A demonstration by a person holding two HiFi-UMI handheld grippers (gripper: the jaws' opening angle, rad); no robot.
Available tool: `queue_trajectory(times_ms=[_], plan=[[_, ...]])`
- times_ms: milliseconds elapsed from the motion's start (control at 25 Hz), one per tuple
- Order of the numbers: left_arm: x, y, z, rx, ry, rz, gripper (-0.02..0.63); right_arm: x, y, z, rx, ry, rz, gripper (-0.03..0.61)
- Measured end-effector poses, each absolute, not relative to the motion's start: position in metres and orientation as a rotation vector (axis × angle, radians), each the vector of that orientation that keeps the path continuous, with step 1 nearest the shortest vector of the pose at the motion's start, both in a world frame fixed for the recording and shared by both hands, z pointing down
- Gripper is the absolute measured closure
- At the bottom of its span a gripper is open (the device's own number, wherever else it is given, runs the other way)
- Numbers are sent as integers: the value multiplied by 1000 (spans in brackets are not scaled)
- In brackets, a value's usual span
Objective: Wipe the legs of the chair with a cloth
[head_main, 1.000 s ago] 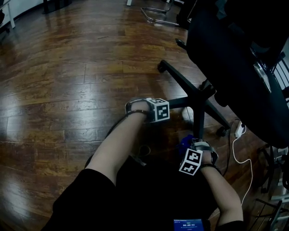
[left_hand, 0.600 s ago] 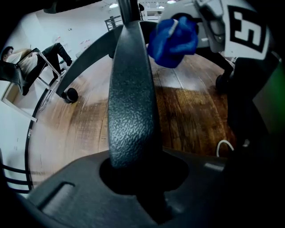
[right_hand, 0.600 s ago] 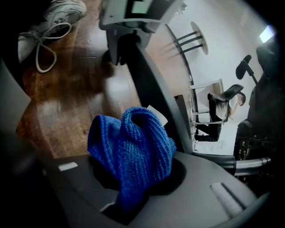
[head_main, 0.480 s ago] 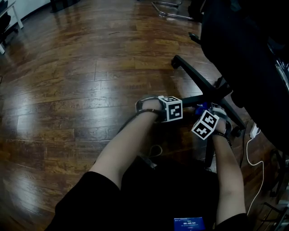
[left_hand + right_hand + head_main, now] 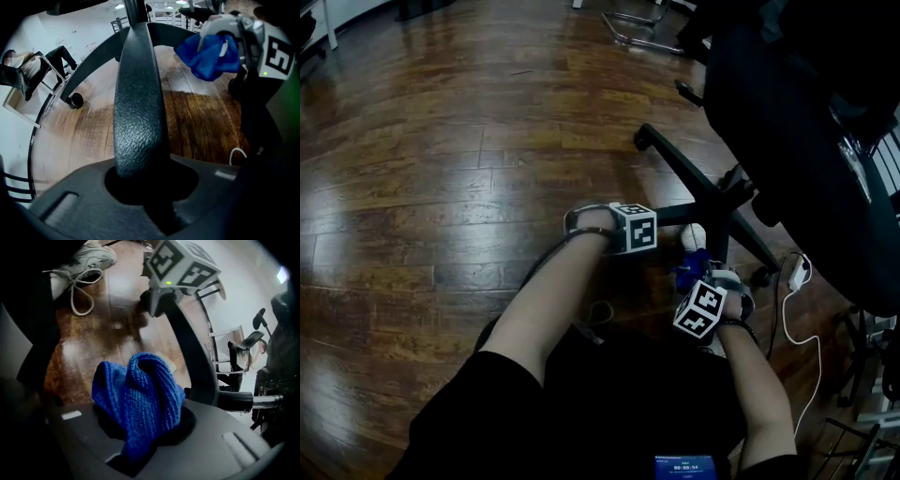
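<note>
1. Clamping the left tool [image 5: 143,176] on a chair leg [image 5: 138,103], left of the chair hub [image 5: 727,192].
2. Gripping blue cloth [image 5: 140,390] in right tool [image 5: 140,437], just drawn back from hub.
3. Likely one stroke done.

I am looking steeply down on the chair base [image 5: 712,202] through the head view. The left gripper view is hugging one leg [image 5: 138,93], facing the hub [image 5: 140,28]. The right gripper view is sharing that leg from close beside, over the cloth [image 5: 140,394].
</note>
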State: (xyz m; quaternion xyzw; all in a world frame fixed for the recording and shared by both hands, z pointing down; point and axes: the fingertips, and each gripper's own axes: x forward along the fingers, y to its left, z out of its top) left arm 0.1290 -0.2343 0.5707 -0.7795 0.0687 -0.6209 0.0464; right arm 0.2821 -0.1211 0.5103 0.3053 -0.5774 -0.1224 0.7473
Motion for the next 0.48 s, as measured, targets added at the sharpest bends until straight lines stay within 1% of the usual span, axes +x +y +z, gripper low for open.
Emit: queue_trajectory(times_ms=[240,360,480], plan=[[130,-235,571,-2371,218,-1909,560,276,-43,533,469,-1225,-190,494],[130,-234,570,-2372,209,-1908,560,276,-45,532,480,-1257,-177,494],[130,-234,570,-2373,209,-1907,560,282,-79,525,553,-1276,-198,495]])
